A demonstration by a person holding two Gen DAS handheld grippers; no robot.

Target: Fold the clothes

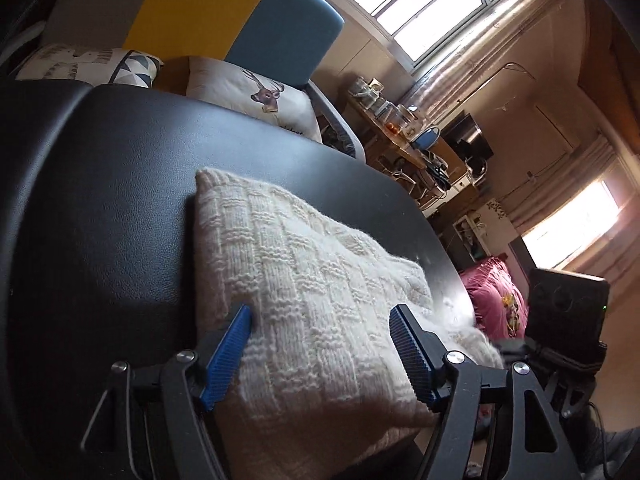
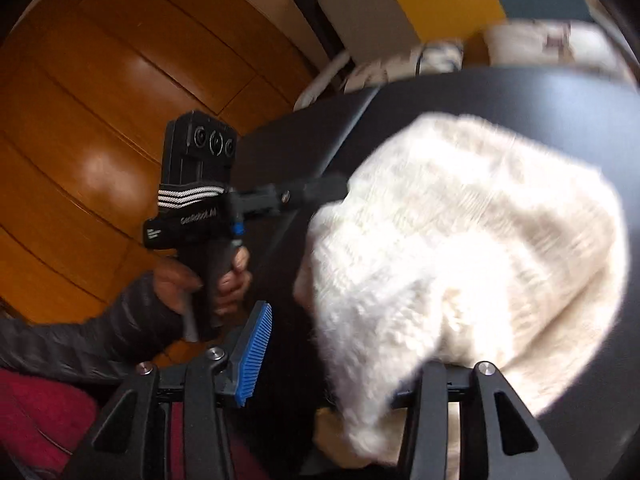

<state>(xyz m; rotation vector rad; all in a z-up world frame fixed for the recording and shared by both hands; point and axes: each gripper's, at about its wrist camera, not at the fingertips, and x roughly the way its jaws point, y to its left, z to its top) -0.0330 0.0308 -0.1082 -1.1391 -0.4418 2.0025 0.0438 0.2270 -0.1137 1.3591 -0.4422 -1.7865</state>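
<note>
We see a cream knitted sweater (image 1: 320,280), folded into a thick block with a raised basket-weave pattern, lying on a black table (image 1: 100,240) with a faintly grained, leather-like top. The left hand-held gripper (image 1: 320,348) has its ribbed blue pads (image 1: 226,356) spread wide, one on either side of the sweater's near part, with nothing pinched between them. From the right wrist, blurred, we see the sweater (image 2: 460,240) as a soft, fluffy mound, its edge draped over one finger of the right hand-held gripper (image 2: 320,356); whether it has a hold we cannot tell. Only this view shows a hand (image 2: 224,280) in a dark quilted sleeve (image 2: 100,328), and glossy wooden panels (image 2: 100,100).
</note>
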